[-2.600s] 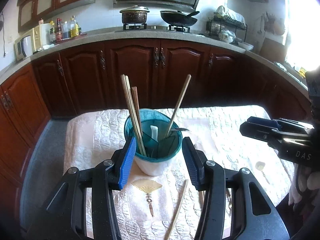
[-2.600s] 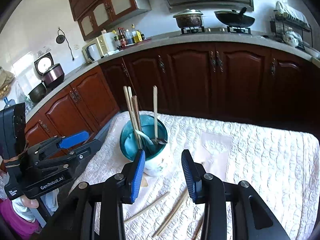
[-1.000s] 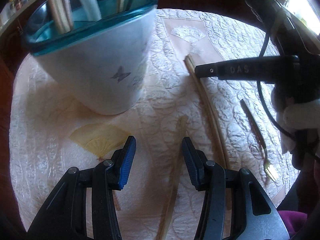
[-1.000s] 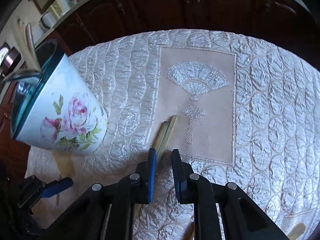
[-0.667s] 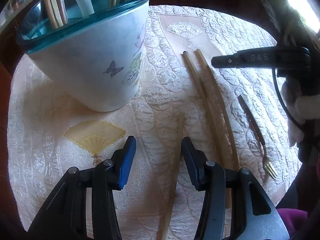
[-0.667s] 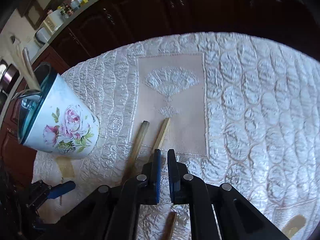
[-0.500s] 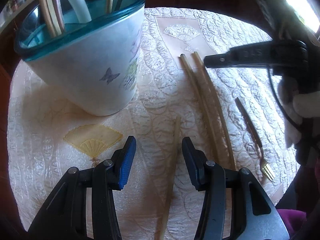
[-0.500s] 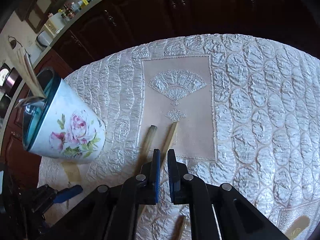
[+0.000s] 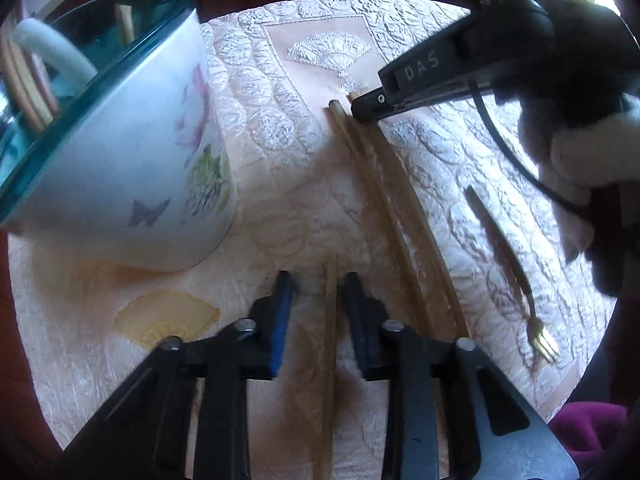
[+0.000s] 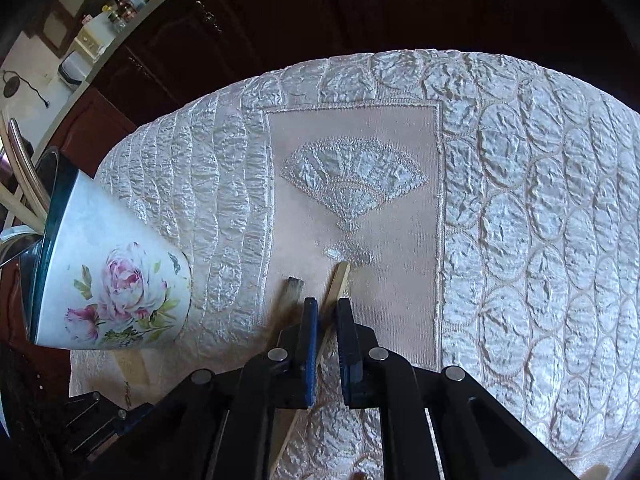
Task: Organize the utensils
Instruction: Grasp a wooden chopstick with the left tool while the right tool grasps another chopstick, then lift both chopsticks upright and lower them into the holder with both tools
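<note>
A floral utensil cup (image 9: 140, 152) with a teal rim stands on the quilted tablecloth (image 9: 280, 208), holding chopsticks and a white spoon. A lone light chopstick (image 9: 331, 320) lies between the fingers of my left gripper (image 9: 318, 284). Its jaws are closing, and a gap still shows on the chopstick's left side. Two more chopsticks lie side by side to the right. My right gripper (image 10: 326, 308) is shut on the pale chopstick (image 10: 340, 276) near its top end. The dark-tipped chopstick (image 10: 294, 284) lies just left of its fingers. A small gold fork (image 9: 512, 272) lies further right.
In the right wrist view the cup (image 10: 112, 292) stands close on the left and the left gripper (image 10: 120, 414) shows at the bottom left. The right gripper (image 9: 360, 108) and a gloved hand (image 9: 580, 160) fill the left wrist view's upper right. Dark cabinets stand beyond the table.
The left gripper's jaws have narrowed around the lone chopstick and the cup looms closer. The right gripper's jaws went from slightly apart to shut on the pale chopstick, splitting the pair.
</note>
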Demonstrator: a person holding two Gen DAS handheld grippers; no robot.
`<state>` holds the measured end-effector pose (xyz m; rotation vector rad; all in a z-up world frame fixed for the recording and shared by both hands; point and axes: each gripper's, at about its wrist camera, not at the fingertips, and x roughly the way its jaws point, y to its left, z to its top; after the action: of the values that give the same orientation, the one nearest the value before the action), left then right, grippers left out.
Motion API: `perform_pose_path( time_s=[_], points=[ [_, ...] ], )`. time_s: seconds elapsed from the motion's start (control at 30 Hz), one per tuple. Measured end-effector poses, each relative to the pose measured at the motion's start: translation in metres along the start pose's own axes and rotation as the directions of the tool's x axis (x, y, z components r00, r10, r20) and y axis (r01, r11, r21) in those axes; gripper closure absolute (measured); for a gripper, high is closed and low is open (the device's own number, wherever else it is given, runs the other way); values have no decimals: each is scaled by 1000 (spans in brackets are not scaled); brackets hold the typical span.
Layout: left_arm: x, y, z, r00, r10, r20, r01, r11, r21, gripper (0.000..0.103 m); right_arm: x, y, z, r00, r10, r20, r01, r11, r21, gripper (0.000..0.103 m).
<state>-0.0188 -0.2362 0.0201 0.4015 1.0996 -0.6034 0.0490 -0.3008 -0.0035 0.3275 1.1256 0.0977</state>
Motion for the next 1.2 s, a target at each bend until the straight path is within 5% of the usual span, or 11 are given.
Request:
perform_pose_path(
  time_s=[0.1, 0.37, 0.5, 0.73, 1.2],
  points=[
    [4, 3, 9, 1000, -14, -3, 14, 1000, -3, 98, -3, 0, -3, 1000, 23, 18, -23, 1000, -5, 96],
    [-55, 49, 8, 988, -105, 113, 121, 982, -143, 99, -55, 15, -6, 986, 103, 132, -98, 994, -48, 97],
    [-97, 74, 2, 967, -135, 215, 180, 962, -206, 99, -92, 26, -14, 965, 155, 209, -140, 986, -85, 98],
    [-154, 82, -23, 942, -95, 321, 165, 966, -200, 99, -146, 44, -39, 937, 204, 284, -157, 971, -178, 98],
    [-197, 88, -58, 921, -18, 390, 104, 974, -201, 99, -210, 76, -65, 912, 238, 335, -137, 944, -299, 98]
  ],
)
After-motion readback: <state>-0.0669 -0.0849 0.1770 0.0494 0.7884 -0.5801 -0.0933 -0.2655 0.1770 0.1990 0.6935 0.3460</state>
